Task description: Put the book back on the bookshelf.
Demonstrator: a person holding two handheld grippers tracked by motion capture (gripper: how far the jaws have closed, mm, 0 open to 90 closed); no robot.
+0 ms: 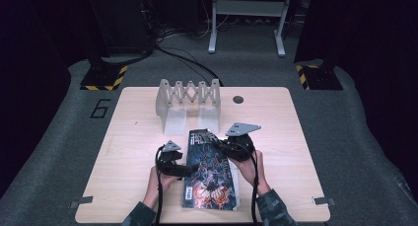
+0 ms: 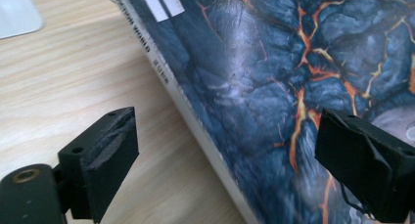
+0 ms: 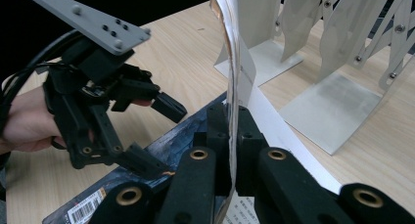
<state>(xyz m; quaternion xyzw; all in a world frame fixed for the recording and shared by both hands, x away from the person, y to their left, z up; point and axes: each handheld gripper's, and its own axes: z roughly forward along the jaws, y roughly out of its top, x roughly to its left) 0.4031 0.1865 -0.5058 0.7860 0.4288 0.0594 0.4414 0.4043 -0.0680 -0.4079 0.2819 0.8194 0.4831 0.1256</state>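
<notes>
Black jaws of our right hand-held gripper (image 3: pixel 234 150) pinch the magazine's cover (image 3: pixel 235 62). Our left hand-held gripper (image 2: pixel 225 150) stands spread over the magazine (image 1: pixel 209 174) on the desk (image 1: pixel 128 137).

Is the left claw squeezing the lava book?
No, the left claw is wide open, straddling the dark lava-patterned book's spine edge.

Lab, hazard-taped stand bases (image 1: pixel 103 77), floor cables (image 1: pixel 182 56)

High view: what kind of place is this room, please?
Probably a lab or recording studio, not a home: a wooden table on grey carpet, hazard-striped stand bases, loose floor cables and dark surroundings.
</notes>
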